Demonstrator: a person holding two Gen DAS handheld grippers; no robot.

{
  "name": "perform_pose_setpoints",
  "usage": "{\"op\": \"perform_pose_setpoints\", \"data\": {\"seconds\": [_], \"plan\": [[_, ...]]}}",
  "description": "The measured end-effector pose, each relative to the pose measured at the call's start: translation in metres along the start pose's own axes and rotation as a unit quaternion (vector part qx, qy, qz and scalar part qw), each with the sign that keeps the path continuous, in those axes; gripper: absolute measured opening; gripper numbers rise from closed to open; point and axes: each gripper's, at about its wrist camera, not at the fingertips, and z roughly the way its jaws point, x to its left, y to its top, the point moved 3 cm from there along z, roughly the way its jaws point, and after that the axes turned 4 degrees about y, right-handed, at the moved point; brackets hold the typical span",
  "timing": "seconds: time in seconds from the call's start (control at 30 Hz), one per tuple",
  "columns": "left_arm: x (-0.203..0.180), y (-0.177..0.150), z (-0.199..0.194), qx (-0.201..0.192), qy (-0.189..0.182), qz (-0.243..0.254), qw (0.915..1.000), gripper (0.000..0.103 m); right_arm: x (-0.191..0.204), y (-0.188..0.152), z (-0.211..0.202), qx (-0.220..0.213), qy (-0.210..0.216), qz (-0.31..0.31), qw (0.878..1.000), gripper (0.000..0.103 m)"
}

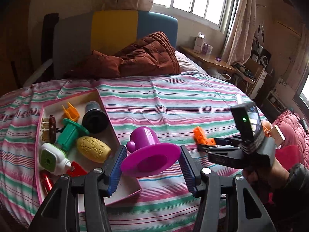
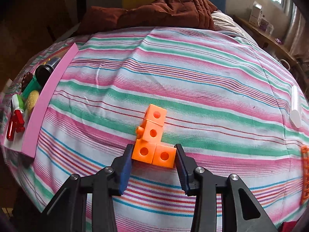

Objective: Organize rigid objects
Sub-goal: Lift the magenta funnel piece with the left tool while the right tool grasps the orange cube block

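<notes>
- Left claw: clamped on the wide brim of a purple hat-shaped toy, held just above the bed beside the box's near corner. Hard, glossy plastic, likely light; the brim edge is thin and slick, so the hold could pivot.
- Right claw: jaws flank the bottom pair of an orange cube block piece lying on the striped sheet; pads look to be touching both outer faces. Stiff snap-together cubes, light; joints may flex or pop under a twist, so squeezing flat across the base pair seems the sound hold.
- Pink box, left on the bed: already holds a yellow egg, green piece, black cylinder, small orange piece, red items.
- Farther right: white cylinder loose on the sheet; an orange lattice piece at the frame edge.
- Beyond: brown quilt, window.
</notes>
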Motion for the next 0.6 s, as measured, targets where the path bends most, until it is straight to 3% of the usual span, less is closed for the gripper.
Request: {"op": "perform_pose_setpoints", "data": {"seconds": [0.6], "plan": [[0.015, -0.016, -0.010, 0.005, 0.046, -0.005, 0.9989, 0.056, 0.004, -0.005, -0.001, -0.027, -0.007, -0.024, 0.999, 0.042]]}}
